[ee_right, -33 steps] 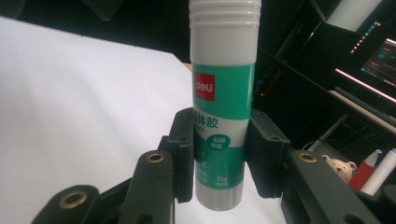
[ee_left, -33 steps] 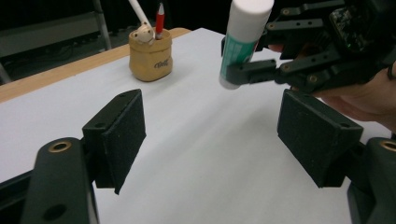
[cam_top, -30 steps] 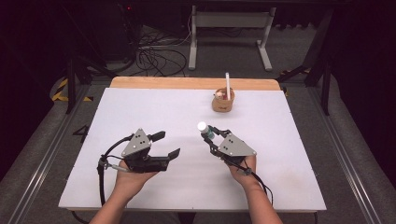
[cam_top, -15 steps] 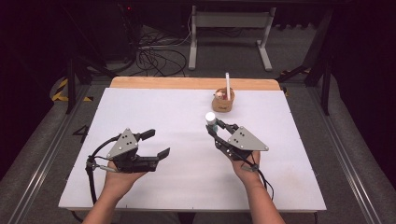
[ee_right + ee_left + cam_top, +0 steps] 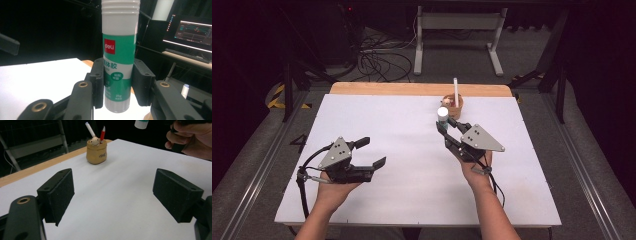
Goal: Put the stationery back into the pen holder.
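A white and green glue stick (image 5: 121, 57) stands upright between the pads (image 5: 99, 82) of my right gripper (image 5: 117, 85), which is shut on it. From above, the right gripper (image 5: 444, 127) holds the glue stick (image 5: 442, 115) over the white table (image 5: 412, 150), just in front of a small tan pen pot (image 5: 452, 106). The pot (image 5: 96, 151) holds a white pen (image 5: 89, 128) and a red pen (image 5: 102, 132). My left gripper (image 5: 371, 152) hovers at the near left. Its jaws have just been opening, and nothing lies between its pads (image 5: 61, 192).
A wooden strip (image 5: 412, 89) runs along the table's far edge. Behind it, a metal stand (image 5: 457, 30) and cables (image 5: 377, 60) lie on the floor. A lit monitor (image 5: 195, 32) stands off to the side. The right hand (image 5: 190, 137) appears in the left gripper view.
My right gripper has carried the glue stick up and away, toward the pen pot. My left gripper has drifted left, its jaws a little wider.
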`<state>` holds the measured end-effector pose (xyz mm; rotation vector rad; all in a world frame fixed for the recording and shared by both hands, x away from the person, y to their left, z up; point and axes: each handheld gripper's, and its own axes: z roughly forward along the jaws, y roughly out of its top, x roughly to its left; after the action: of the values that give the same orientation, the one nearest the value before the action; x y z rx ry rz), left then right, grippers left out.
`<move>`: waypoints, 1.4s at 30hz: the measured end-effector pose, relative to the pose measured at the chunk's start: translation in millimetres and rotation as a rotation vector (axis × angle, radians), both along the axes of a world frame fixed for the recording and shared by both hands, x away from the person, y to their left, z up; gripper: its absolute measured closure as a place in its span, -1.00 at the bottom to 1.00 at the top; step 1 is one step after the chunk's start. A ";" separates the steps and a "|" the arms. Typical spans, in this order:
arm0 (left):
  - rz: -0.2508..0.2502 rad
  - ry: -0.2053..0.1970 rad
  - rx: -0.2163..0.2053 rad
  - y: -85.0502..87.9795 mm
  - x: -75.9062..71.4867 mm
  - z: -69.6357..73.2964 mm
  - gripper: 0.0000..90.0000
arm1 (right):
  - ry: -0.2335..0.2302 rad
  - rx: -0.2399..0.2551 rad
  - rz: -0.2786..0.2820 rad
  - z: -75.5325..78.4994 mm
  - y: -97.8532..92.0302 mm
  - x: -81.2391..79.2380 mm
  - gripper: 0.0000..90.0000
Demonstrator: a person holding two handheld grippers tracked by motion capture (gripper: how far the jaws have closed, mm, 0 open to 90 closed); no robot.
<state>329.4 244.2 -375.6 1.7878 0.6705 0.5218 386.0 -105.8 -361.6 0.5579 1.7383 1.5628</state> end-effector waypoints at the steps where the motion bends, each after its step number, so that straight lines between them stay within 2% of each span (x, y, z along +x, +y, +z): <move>1: -0.001 -0.001 0.002 0.6 0.1 -0.2 -0.59 | -0.002 0.001 -0.003 0.7 -0.2 1.8 0.46; 7: 0.004 0.001 -0.001 4.8 1.1 -1.3 -0.59 | 0.007 0.025 -0.037 8.7 -1.7 15.8 0.46; 12: 0.003 0.001 -0.005 6.6 1.6 -1.8 -0.60 | -0.005 0.036 -0.078 10.1 -2.3 29.1 0.46; 17: 0.004 0.005 -0.002 6.8 2.2 -3.1 -0.60 | -0.008 0.041 -0.121 6.3 -4.9 43.4 0.46; 27: 0.003 0.004 -0.004 7.5 2.4 -3.5 -0.60 | 0.019 0.053 -0.193 -1.7 -13.9 71.9 0.46; 42: -0.005 0.011 0.002 6.6 3.4 -5.9 -0.60 | 0.052 0.068 -0.253 -17.1 -16.2 108.7 0.46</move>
<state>332.8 250.8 -381.5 1.7944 0.6731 0.5101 494.7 -122.0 -378.7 0.8247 1.5873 1.4425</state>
